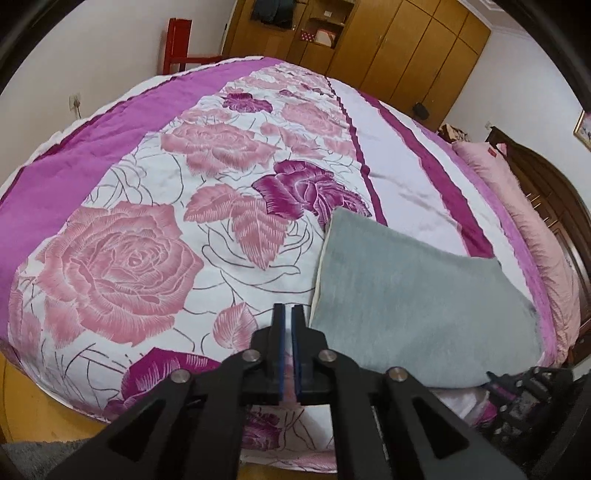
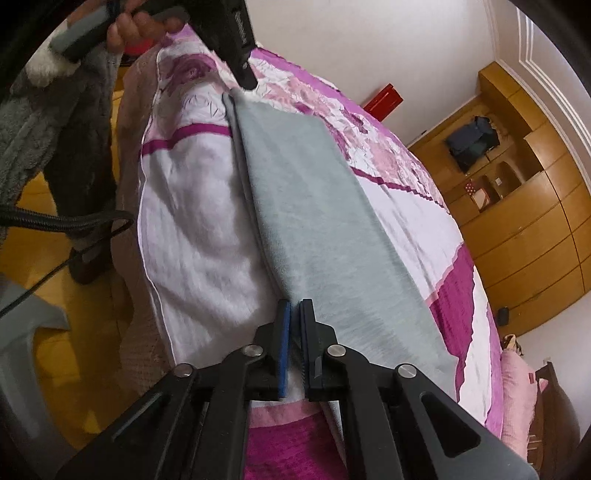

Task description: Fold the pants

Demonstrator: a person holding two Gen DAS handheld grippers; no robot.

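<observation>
Up front in the left wrist view, the left gripper (image 1: 287, 310) is sitting at the bottom centre of the frame with its fingers pressed nearly together, and whether any cloth is caught between them cannot be told. The grey pants (image 1: 413, 306) are lying folded on the flowered bedspread (image 1: 155, 229), filling the lower right of the frame; their long axis is running from the lower right up toward the centre, ending in a squared corner. A pink pillow (image 1: 532, 229) is lying along the right edge, and a wooden wardrobe (image 1: 406, 48) is standing at the top.

Next, in the right wrist view, the right gripper (image 2: 294, 306) is showing at the bottom centre, its fingers closed on the near edge of the pants (image 2: 317, 229). The pants are stretching as a long strip from that grip up to the upper left, where the left gripper (image 2: 247, 79) is touching down at their far corner. A hand (image 2: 136, 22) is holding that gripper's handle at the top left.
</observation>
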